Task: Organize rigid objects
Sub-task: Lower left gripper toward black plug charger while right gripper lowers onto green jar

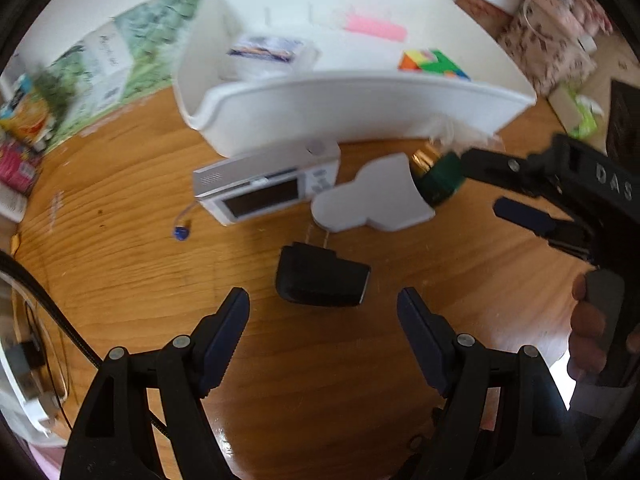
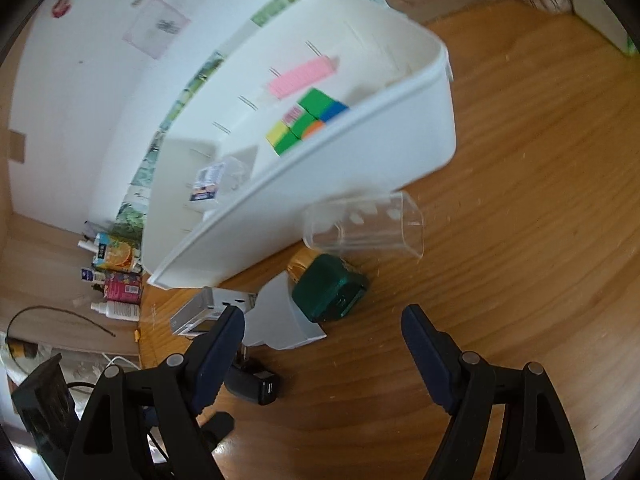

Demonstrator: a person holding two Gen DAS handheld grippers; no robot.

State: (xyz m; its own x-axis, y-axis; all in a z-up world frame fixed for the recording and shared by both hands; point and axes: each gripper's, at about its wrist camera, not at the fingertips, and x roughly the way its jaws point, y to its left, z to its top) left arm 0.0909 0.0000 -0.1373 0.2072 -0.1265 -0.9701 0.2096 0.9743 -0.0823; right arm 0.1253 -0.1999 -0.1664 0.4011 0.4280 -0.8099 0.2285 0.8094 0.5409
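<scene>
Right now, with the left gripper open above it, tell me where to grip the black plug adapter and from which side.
Grip the black plug adapter across its body's two long flat sides, coming from above with the left gripper. It lies flat on the wooden table, apart from the pale flat piece, with its prongs pointing toward that piece. Avoid the thin prongs; the blocky body probably gives the pads parallel faces.

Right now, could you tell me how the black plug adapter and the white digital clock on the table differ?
The black plug adapter is small, dark and lies alone near the open left gripper. The white digital clock is longer, pale, has a dark display and sits close against the white bin. The adapter shows metal prongs; the clock shows none. Both rest loose on the wooden table, outside the bin.
</scene>
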